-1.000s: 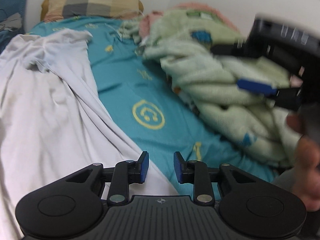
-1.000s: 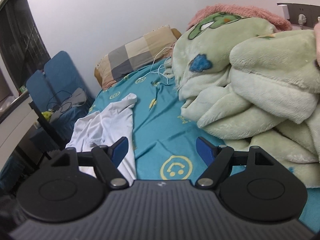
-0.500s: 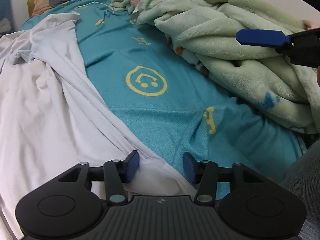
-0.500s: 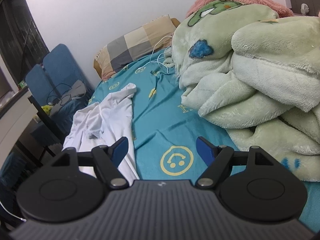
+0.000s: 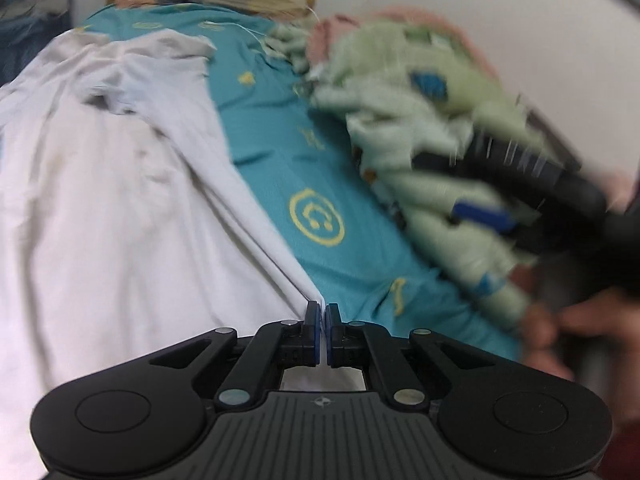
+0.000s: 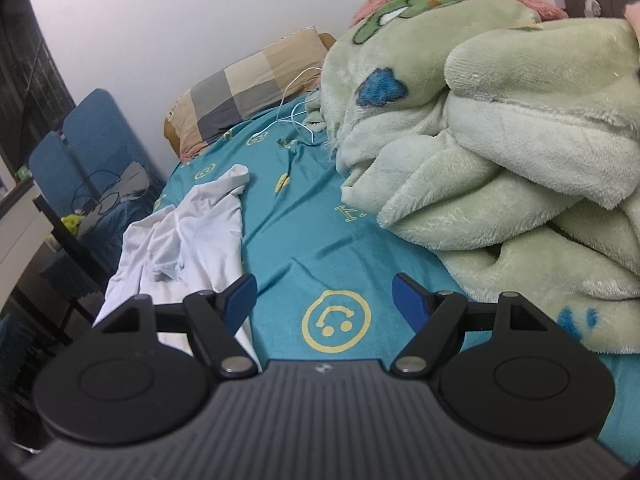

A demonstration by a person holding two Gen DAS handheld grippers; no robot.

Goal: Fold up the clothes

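A white shirt (image 5: 112, 200) lies crumpled along the left side of a teal bed sheet (image 5: 280, 152). My left gripper (image 5: 322, 312) is shut on the shirt's near hem corner, and the cloth runs taut away from the pads. In the right wrist view the same white shirt (image 6: 192, 236) lies at the bed's left edge. My right gripper (image 6: 324, 294) hovers open above the sheet with nothing between its fingers. It also shows blurred at the right of the left wrist view as the right gripper (image 5: 484, 212), held by a hand (image 5: 568, 324).
A bulky green fleece blanket (image 6: 500, 152) fills the right side of the bed. A checked pillow (image 6: 248, 92) lies at the head with a white cable (image 6: 296, 116) beside it. A blue chair (image 6: 88, 152) stands left of the bed.
My left gripper closed on the shirt's hem corner and lifted back, pulling the cloth taut. The right gripper stayed open and hardly moved.
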